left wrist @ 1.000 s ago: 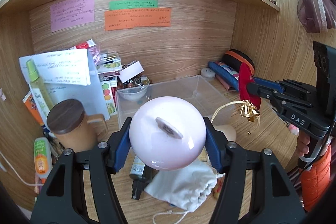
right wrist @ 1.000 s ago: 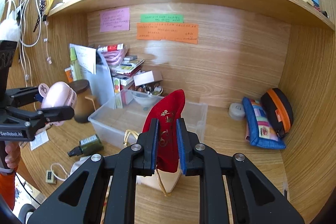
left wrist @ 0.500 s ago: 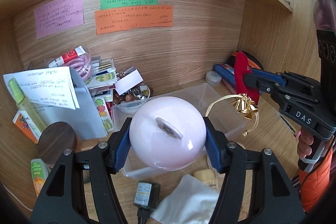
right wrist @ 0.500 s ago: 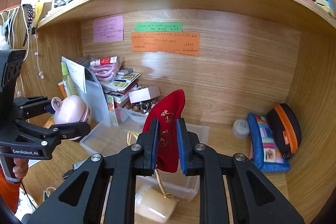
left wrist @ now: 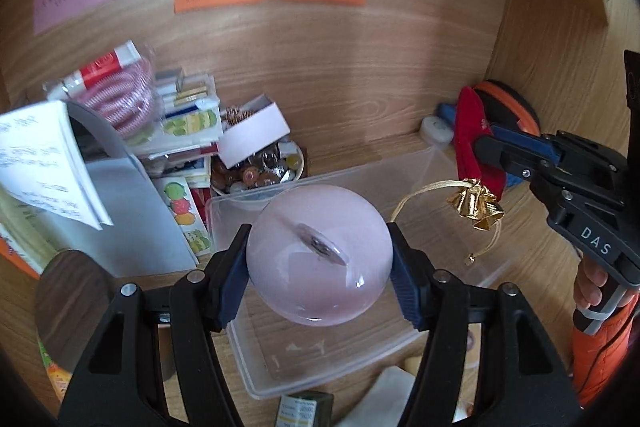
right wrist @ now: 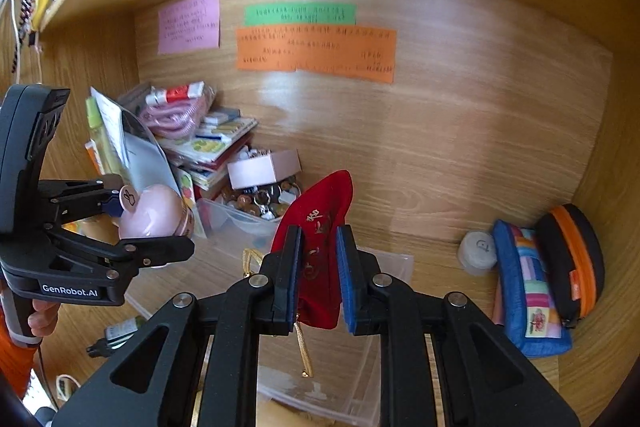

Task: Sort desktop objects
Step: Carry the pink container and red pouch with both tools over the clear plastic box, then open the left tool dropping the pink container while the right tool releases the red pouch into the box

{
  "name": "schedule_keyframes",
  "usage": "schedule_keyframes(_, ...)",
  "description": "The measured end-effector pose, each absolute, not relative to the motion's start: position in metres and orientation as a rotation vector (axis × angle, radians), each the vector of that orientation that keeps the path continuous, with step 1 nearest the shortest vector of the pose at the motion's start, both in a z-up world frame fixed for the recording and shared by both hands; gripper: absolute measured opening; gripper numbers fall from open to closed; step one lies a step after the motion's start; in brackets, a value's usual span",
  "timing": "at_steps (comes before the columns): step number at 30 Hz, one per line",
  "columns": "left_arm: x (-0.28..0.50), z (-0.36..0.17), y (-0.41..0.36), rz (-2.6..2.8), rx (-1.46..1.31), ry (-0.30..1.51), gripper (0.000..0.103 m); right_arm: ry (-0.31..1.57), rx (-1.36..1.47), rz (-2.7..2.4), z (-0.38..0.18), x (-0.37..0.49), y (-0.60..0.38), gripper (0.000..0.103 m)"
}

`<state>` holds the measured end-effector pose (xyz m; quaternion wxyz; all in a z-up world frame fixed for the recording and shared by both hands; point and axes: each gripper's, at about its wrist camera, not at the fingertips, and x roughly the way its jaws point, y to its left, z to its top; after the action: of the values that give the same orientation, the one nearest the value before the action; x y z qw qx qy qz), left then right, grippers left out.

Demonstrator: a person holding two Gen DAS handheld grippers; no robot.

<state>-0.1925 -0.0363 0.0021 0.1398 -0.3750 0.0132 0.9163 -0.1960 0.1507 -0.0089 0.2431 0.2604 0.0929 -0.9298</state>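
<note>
My left gripper [left wrist: 319, 267] is shut on a round pink case [left wrist: 318, 255] and holds it above the clear plastic bin [left wrist: 256, 375]. The case also shows in the right wrist view [right wrist: 154, 213]. My right gripper [right wrist: 318, 275] is shut on a red pouch [right wrist: 320, 239] with a gold cord and gold bells [left wrist: 476, 205], held over the bin's right side [right wrist: 394, 261]. In the left wrist view the right gripper [left wrist: 486, 147] sits to the right of the case.
A stack of books and papers [left wrist: 96, 171] and a bowl of small items [left wrist: 260, 171] stand at the back left. A blue pencil case [right wrist: 528, 287], a black-orange pouch [right wrist: 572, 259] and a white jar [right wrist: 478, 253] lie at right. A dark bottle [right wrist: 116, 337] lies near the front.
Both grippers have moved forward and over the clear bin with their objects. The wall notes and the back clutter look closer. The holds have not changed.
</note>
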Motion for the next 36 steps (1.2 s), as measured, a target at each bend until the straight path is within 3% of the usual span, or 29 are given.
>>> schedule_keyframes(19, -0.23, -0.059, -0.026, 2.552, -1.276, 0.098, 0.063, 0.343, 0.908, -2.463, -0.061, -0.229, 0.136, 0.02)
schedule_keyframes(29, -0.231, -0.071, -0.009, 2.571, -1.309, 0.231, 0.063, 0.401, 0.972, -2.425, -0.078, -0.23, 0.129, 0.022)
schedule_keyframes(36, -0.234, -0.074, -0.009, 2.55, -1.322, 0.221, 0.063, 0.421, 1.001, -2.415, -0.086, -0.231, 0.125, 0.023)
